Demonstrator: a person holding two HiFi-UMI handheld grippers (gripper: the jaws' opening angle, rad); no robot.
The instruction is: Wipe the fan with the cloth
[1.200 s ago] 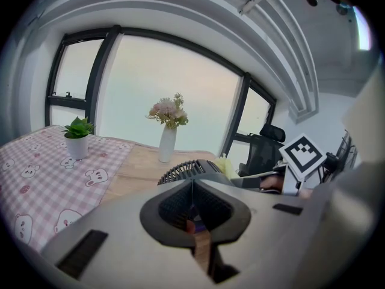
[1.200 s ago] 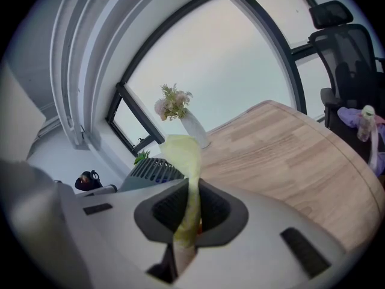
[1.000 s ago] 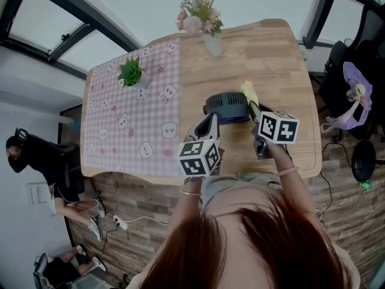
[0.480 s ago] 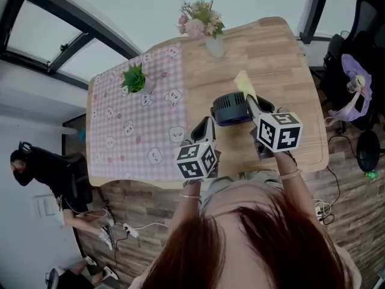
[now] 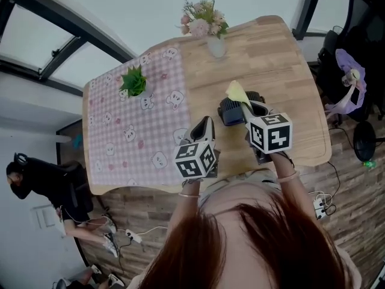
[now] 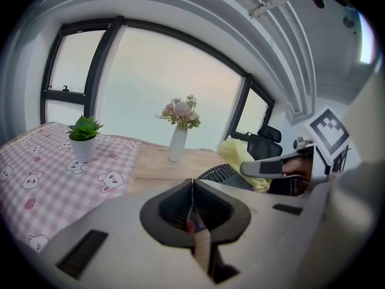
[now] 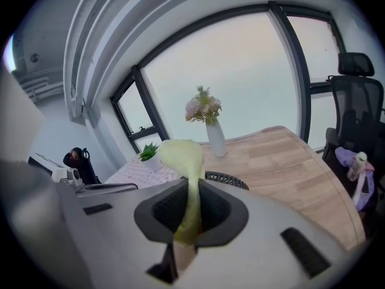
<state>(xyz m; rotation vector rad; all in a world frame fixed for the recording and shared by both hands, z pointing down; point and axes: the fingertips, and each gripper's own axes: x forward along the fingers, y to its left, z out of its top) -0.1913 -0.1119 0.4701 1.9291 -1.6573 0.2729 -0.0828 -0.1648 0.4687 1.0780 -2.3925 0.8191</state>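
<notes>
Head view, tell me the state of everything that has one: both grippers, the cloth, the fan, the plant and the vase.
Left gripper: shut, nothing held.
Right gripper: shut on the cloth.
Cloth: pinched, free end sticking up.
Fan: on the table, just past the cloth; contact unclear.
Plant: upright on the checked cover.
Vase: upright, holding flowers.

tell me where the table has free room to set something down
Free: bare wood of the table right of the fan; the checked tablecloth nearer than the potted plant; wood between vase and fan. Crowded: at the fan, by left gripper and right gripper.
</notes>
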